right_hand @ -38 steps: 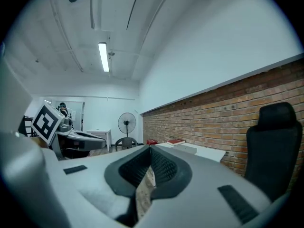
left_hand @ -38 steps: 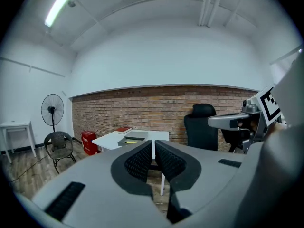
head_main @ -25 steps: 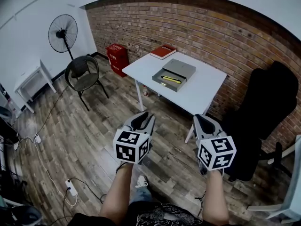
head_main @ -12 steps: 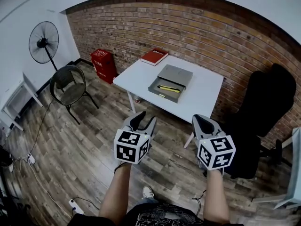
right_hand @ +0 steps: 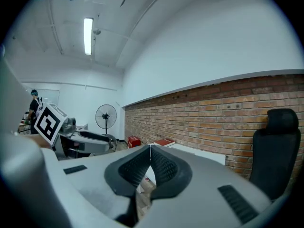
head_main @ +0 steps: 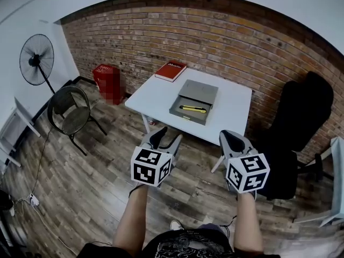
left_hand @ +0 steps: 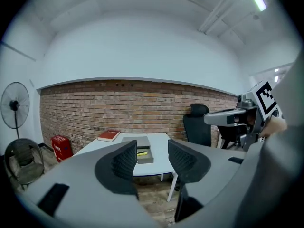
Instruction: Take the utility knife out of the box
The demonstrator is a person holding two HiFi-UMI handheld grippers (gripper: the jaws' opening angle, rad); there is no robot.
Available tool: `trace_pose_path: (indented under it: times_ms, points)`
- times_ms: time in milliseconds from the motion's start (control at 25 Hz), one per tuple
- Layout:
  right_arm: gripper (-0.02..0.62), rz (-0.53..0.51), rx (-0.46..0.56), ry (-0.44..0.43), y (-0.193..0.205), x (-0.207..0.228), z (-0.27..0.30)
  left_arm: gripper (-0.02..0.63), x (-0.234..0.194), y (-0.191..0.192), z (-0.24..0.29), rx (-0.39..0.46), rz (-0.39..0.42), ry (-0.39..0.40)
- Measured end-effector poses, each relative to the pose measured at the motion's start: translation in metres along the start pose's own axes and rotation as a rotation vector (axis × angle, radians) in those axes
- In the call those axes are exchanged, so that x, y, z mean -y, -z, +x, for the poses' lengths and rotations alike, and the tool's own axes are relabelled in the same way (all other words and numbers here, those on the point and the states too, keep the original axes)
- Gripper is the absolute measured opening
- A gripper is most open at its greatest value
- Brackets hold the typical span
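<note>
The yellow utility knife [head_main: 193, 109] lies inside the open grey box [head_main: 186, 117] on the white surface [head_main: 231, 104], well beyond both grippers. The left gripper [head_main: 166, 139] is near, its jaws opening with nothing between them. The right gripper [head_main: 230, 137] keeps its jaws clenched together, empty.

Knife [head_main: 193, 109] in box [head_main: 186, 117] on table [head_main: 231, 105]

One counter [head_main: 232, 102], one box [head_main: 186, 115], one utility knife [head_main: 193, 109], one red book [head_main: 171, 70], two chairs [head_main: 69, 113] [head_main: 303, 117] at nine and three o'clock, one fan [head_main: 36, 59] at ten o'clock, one red crate [head_main: 105, 74].
</note>
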State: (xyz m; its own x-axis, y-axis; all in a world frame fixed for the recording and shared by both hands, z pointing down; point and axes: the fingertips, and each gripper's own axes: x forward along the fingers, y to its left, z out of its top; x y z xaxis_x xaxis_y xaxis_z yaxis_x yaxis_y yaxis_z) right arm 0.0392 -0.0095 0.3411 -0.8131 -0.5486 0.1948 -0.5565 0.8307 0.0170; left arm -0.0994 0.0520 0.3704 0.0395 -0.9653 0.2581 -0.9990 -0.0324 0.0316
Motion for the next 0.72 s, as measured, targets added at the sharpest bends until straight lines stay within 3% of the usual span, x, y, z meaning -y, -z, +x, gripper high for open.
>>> trace_pose_path:
  times_ms: [320, 720]
  points:
    - [0.02, 0.012, 0.005, 0.039, -0.002, 0.009, 0.018, 0.218, -0.023, -0.01, 0.019, 0.044, -0.058, 0.03]
    - [0.02, 0.023, 0.003, 0.034, 0.001, 0.036, 0.077, 0.218, -0.054, -0.004, 0.073, -0.002, -0.026, 0.012]
